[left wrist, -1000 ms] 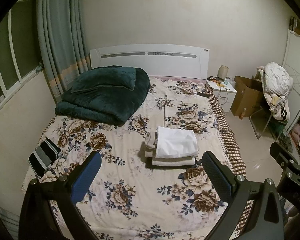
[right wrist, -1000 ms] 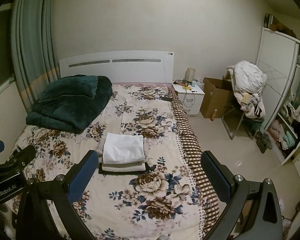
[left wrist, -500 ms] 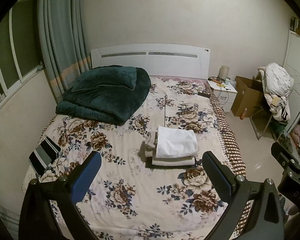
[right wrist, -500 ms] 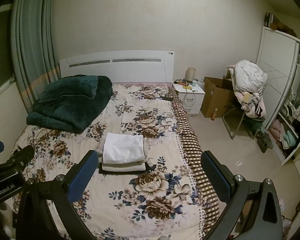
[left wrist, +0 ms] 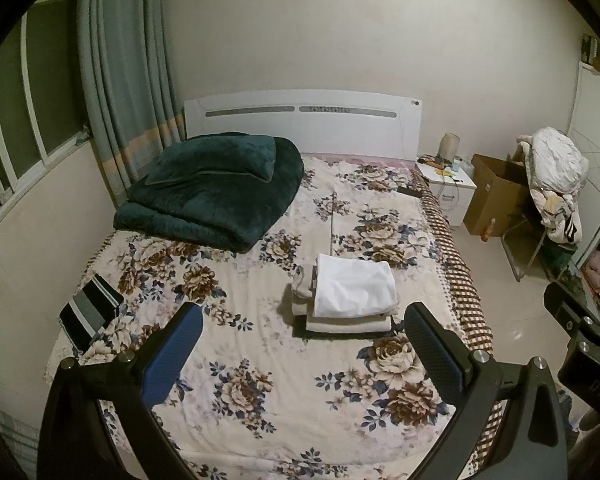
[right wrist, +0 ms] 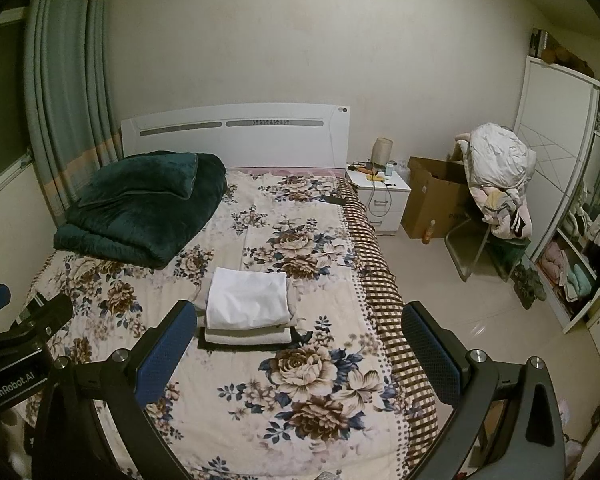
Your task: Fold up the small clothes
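A stack of folded clothes (left wrist: 350, 300) lies on the floral bedsheet (left wrist: 260, 344), with a white garment on top, beige ones under it and a dark one at the bottom. It also shows in the right wrist view (right wrist: 248, 308). My left gripper (left wrist: 300, 344) is open and empty, held above the foot of the bed, well short of the stack. My right gripper (right wrist: 296, 340) is open and empty too, above the bed's right part. A striped dark garment (left wrist: 88, 312) lies at the bed's left edge.
A folded dark green duvet (left wrist: 216, 188) sits at the bed's head on the left. A white nightstand (right wrist: 380, 196), a cardboard box (right wrist: 432, 200) and a chair piled with clothes (right wrist: 500, 176) stand to the right. A wardrobe (right wrist: 572, 216) lines the right wall.
Both views have shifted very slightly; the grippers stay open and the stack has not moved.
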The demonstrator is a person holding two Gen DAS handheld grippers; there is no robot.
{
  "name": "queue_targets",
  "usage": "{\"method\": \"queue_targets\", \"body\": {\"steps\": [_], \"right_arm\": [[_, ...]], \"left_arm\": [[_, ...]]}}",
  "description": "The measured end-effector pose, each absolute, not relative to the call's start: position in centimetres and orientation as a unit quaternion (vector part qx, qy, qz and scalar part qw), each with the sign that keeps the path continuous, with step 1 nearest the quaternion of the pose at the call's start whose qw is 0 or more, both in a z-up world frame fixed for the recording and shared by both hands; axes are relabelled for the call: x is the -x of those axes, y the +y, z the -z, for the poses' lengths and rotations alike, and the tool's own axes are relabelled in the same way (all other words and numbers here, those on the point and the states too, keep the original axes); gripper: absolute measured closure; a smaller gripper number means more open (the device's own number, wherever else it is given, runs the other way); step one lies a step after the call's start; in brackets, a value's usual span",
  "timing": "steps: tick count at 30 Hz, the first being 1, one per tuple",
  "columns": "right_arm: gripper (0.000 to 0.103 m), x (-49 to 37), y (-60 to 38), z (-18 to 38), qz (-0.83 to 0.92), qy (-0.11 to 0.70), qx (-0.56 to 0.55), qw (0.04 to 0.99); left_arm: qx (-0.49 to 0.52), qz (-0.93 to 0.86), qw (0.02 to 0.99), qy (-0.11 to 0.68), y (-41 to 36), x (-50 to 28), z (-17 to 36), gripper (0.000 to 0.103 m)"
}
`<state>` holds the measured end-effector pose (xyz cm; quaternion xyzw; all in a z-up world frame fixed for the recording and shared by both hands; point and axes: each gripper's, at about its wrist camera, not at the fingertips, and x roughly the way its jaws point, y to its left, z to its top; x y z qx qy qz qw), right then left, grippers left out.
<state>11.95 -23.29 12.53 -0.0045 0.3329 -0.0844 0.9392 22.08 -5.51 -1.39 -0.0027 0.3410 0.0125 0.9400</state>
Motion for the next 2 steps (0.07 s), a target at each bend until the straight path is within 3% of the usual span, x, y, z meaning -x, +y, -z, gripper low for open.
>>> {"method": "queue_targets", "body": {"steps": [2], "right_arm": [[0.0, -11.83, -23.26, -12.46, 0.085, 0.332, 0.003, 0.939]], "left_arm": [[0.004, -0.011, 0.94, 0.341, -5.51, -21.69, 1.27, 0.0]]}}
